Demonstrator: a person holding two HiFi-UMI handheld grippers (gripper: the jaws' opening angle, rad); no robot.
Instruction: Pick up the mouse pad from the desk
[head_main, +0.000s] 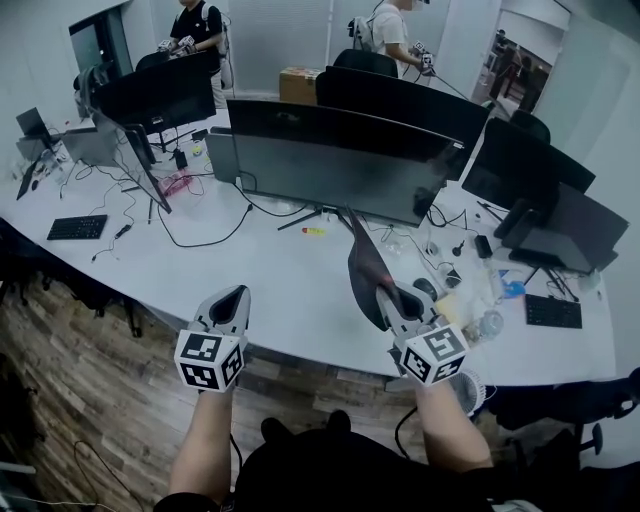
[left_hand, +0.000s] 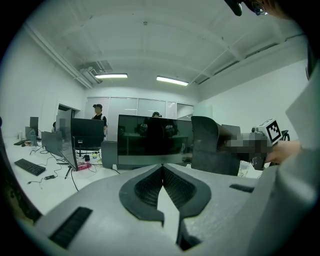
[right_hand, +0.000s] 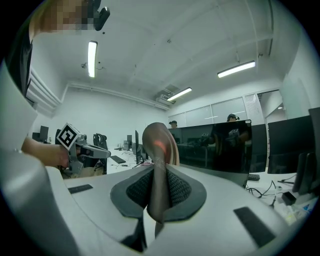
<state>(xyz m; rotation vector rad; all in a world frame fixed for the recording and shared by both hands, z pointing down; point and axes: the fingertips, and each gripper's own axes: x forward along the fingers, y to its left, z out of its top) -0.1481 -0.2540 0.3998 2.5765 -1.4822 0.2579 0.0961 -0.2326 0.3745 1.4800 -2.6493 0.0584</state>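
Observation:
The mouse pad (head_main: 362, 262) is dark, with a reddish sheen, and is held up on edge above the white desk (head_main: 290, 290), bent slightly. My right gripper (head_main: 386, 296) is shut on its lower edge. In the right gripper view the mouse pad (right_hand: 160, 140) rises out from between the ribbed pads (right_hand: 182, 189), with my right gripper (right_hand: 159, 167) clamped on it. My left gripper (head_main: 240, 293) hovers over the desk's front edge to the left, shut and empty. Its own view shows the left gripper (left_hand: 161, 169) with tips touching and the mouse pad (left_hand: 212, 147) off to the right.
A row of dark monitors (head_main: 340, 160) stands across the desk, trailing cables. A keyboard (head_main: 77, 227) lies far left. Bottles, a mouse and small clutter (head_main: 470, 300) sit right of the pad. Two people (head_main: 195, 25) stand at the back. Wooden floor (head_main: 100, 400) lies below the desk edge.

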